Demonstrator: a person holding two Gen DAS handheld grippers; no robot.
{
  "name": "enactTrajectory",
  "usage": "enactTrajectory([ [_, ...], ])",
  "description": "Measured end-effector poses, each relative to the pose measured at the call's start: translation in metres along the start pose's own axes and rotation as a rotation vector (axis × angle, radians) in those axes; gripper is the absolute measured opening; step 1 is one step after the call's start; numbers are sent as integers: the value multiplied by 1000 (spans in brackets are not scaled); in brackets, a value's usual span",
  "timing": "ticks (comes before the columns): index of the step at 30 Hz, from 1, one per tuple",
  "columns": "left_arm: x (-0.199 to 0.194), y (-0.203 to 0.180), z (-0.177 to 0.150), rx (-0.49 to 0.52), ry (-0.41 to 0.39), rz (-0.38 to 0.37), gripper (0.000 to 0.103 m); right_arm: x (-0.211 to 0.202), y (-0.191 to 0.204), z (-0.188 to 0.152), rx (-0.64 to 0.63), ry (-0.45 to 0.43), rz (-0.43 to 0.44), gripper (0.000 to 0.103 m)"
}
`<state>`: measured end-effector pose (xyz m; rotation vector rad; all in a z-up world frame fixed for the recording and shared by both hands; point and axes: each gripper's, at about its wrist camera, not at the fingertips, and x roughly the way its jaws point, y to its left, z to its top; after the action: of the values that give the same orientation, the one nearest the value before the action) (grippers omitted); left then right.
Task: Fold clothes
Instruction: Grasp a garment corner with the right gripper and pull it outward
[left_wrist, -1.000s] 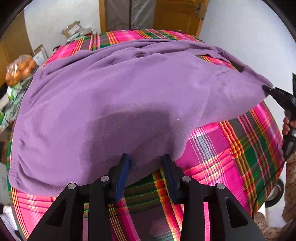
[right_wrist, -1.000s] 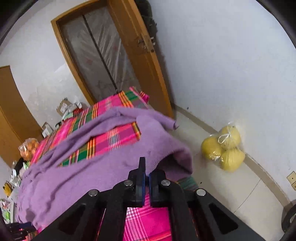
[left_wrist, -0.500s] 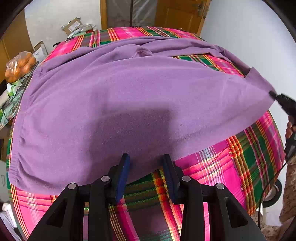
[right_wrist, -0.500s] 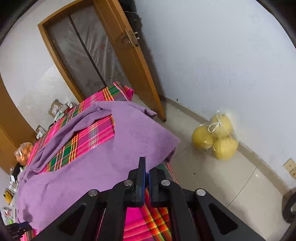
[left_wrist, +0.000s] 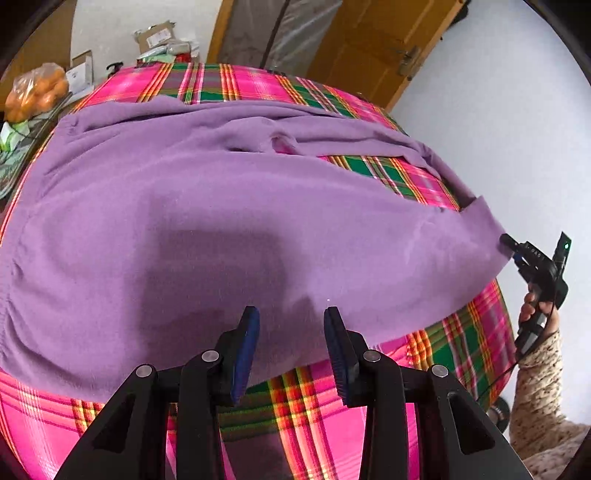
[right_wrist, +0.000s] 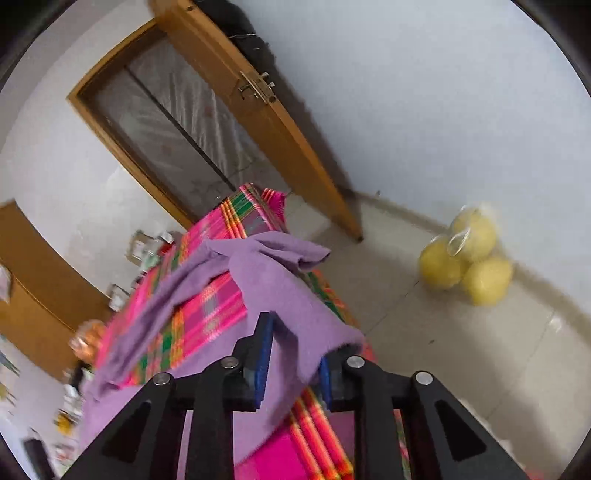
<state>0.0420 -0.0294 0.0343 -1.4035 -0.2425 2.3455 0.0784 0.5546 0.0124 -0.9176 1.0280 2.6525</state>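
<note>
The purple garment (left_wrist: 229, 221) lies spread over the plaid tablecloth (left_wrist: 461, 332), filling the middle of the left wrist view; its near hem leaves bare cloth along the bottom. At right its corner hangs past the table edge, with open floor (right_wrist: 461, 350) beyond. The right gripper (right_wrist: 291, 354) has just been opening, that corner loose between its jaws. The left gripper (left_wrist: 290, 347) hovers half open, tilted down over the hem, holding nothing.

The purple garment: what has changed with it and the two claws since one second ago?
The right claw pulled the purple garment's corner outward, flattening it over the plaid cloth, and has just been opening; the fabric lies loose between its jaws. The left claw stayed open at the near hem.
</note>
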Motion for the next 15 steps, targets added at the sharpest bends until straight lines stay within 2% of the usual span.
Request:
enactTrajectory([
  [2,3,0,2,-9,7,-4,38,7,-6,3,48,31,5,25],
  [4,6,0,3,-13,15,3,38,5,-8,4,63,5,27,24],
  [6,9,1,4,-18,24,6,38,-3,-6,6,56,-43,35,5],
  [9,15,2,6,-25,40,9,38,-22,1,9,18,-127,22,4],
  [11,18,3,6,-26,48,12,38,-39,13,9,-35,-198,-8,4],
  [14,21,3,6,-27,58,16,38,-57,39,2,-196,-297,-138,4],
  [15,21,3,6,-28,57,16,38,-57,44,1,-232,-295,-170,4],
])
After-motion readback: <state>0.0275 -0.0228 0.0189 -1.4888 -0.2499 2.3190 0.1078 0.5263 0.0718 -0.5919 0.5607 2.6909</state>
